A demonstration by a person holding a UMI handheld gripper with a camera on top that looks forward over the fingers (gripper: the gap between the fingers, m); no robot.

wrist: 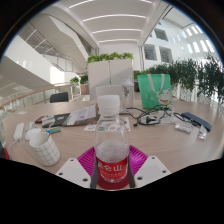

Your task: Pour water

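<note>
A clear plastic water bottle (pixel 112 150) with a red label stands upright between my gripper's (pixel 112 168) magenta pads (pixel 87 160), which press against both its sides. The bottle's cap and neck rise just ahead of the fingers. Beyond the bottle, on the light wooden table (pixel 160 140), stands a clear glass (pixel 109 104). The lower part of the bottle is hidden behind the gripper body.
A white patterned cup (pixel 45 149) lies to the left of the fingers. A green bin (pixel 153 88) and a white planter with plants (pixel 110 70) stand at the far side. Cables, a dark flat object (pixel 192 120) and papers (pixel 75 116) lie scattered around.
</note>
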